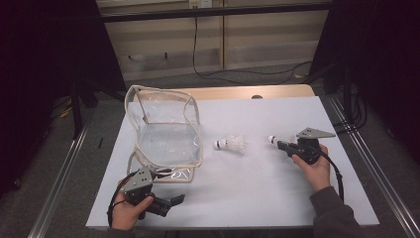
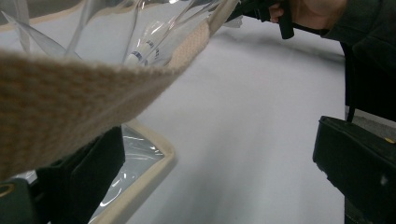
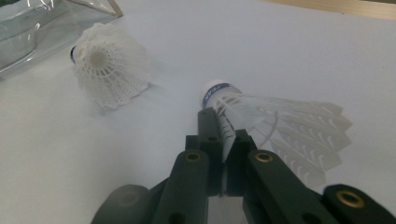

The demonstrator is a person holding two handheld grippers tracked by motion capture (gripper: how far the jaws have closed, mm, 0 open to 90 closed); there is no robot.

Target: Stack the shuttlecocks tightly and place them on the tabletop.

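A white table (image 1: 277, 198) is seen from above, and places are given here from the clear plastic bag (image 1: 166, 134) standing on the table's left half, its mouth edged with beige strap. Just in front of the bag, toward the person, the left gripper (image 1: 171, 202) is held; in the left gripper view its jaws stand wide apart, one under the bag's strap (image 2: 70, 107) and the other out over bare table, so nothing is gripped. Well to the right of the bag, the right gripper (image 1: 281, 145) is closed on the feather skirt of a shuttlecock (image 3: 275, 116), as shown in the right gripper view. This shuttlecock is held with its cork end pointing toward the bag and its long axis lying roughly along that line. Between the bag and the held one, just beside the bag's right wall, a second shuttlecock (image 1: 232, 144) lies on its side. The bag's opening lies leftward from the right gripper, so the coming carry is judged to run cork-first past the lying shuttlecock. The left gripper is nearer the bag's rim.
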